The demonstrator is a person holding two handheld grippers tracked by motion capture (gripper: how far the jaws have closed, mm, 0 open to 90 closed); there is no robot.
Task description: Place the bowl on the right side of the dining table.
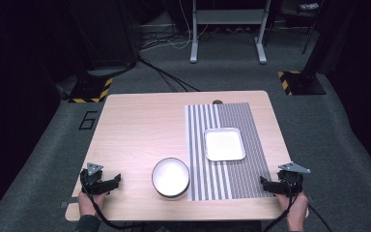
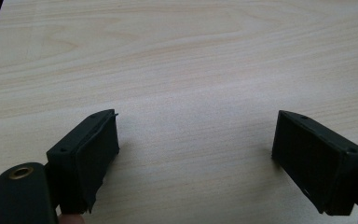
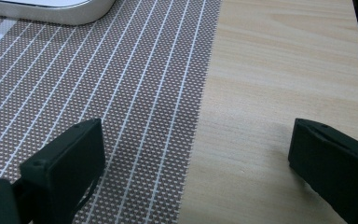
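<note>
From the high view, a pale wooden desk (image 1: 140, 125) carries a striped placemat (image 1: 224, 150) on its right half, with a white square tray (image 1: 224, 144) lying on the mat. A round white bowl (image 1: 170, 177) sits on the bare wood, just beside the mat's left edge near the front. The left tongs (image 1: 117, 180) rest at the front left corner, the right tongs (image 1: 263, 181) at the front right, each in a hand and well apart from bowl and tray.

Over to the left gripper view: jaws spread wide, nothing between them, just bare wood below.

Now the right gripper view: jaws wide apart and empty here too, straddling the mat's edge, one over the weave, one over wood. The tray's rim (image 3: 70, 11) peeks in at top left.
</note>
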